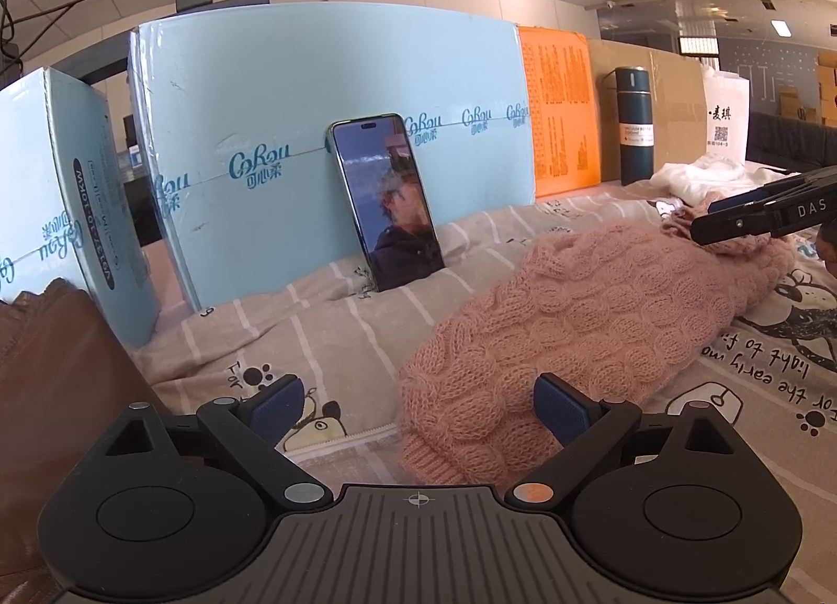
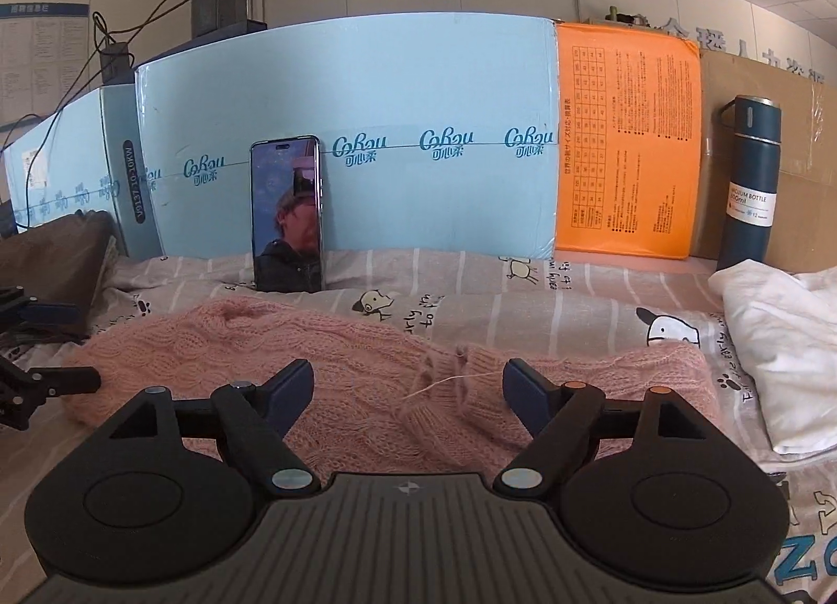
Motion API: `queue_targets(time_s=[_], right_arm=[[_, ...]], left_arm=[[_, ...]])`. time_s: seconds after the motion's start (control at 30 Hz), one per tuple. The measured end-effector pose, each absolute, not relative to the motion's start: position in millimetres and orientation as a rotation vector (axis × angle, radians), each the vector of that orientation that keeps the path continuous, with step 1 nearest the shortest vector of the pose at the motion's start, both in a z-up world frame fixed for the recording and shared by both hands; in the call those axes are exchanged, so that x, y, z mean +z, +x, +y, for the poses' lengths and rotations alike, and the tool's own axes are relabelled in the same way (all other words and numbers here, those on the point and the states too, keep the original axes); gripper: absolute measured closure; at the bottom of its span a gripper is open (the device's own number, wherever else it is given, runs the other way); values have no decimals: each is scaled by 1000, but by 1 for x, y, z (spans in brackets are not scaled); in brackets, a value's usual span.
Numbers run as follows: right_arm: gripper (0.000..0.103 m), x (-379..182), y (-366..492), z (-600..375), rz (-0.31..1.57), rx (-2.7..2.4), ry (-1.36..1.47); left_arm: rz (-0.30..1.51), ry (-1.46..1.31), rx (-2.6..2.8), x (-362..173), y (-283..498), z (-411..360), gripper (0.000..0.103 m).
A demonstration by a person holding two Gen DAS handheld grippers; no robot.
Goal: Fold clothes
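Observation:
A pink cable-knit sweater point(image 1: 575, 311) lies stretched across the printed bedsheet point(image 1: 324, 321). My left gripper point(image 1: 418, 407) stands open at one end of it; the knitted hem lies between the blue pads, and neither pad presses on it. In the right wrist view the sweater point(image 2: 340, 342) runs from left to right, with a loose thread at its middle. My right gripper point(image 2: 410, 389) is open just above that middle, holding nothing. The right gripper point(image 1: 758, 216) also shows at the far end of the sweater in the left wrist view. The left gripper point(image 2: 52, 347) shows at the left edge.
A phone point(image 2: 287, 222) leans on light blue cartons point(image 2: 418, 96) at the back, next to an orange box point(image 2: 628, 143) and a teal vacuum bottle point(image 2: 750, 180). A white garment point(image 2: 784, 342) lies at the right. A brown leather item point(image 1: 57, 394) sits at the left.

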State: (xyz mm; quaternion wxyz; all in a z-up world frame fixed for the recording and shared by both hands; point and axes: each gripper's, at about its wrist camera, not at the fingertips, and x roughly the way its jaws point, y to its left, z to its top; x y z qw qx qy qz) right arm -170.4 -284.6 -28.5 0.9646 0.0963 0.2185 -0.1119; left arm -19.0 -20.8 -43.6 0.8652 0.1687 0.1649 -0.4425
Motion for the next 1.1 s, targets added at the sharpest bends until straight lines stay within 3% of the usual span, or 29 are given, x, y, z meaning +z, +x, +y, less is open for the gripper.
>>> queue_targets(time_s=[0.27,0.43,0.57,0.8,0.93,1.03,1.1], right_arm=[[22,-44,-159,-296,525,-181,322],[20,-15,-204,-310,305,-268,408],[17,-7,-235,-335,251,-560,462],[17,-48,-254,-389,323,-671,827],[17,-58,-243,-392,318,-625,891],[35,-56,-231,-383,353,-593,838],[68,-54,-227,-376,359,-579,786]], left_arm=[[349,353,-927,-44,-19,-21,6],[352,350,-924,-45,-18,-21,6],[347,350,-923,-45,-20,-21,6],[345,356,-927,-44,-22,-22,6],[354,353,-928,-45,-20,-22,6],[357,355,-929,-46,-21,-22,6],[357,352,-928,-46,-20,-22,6]])
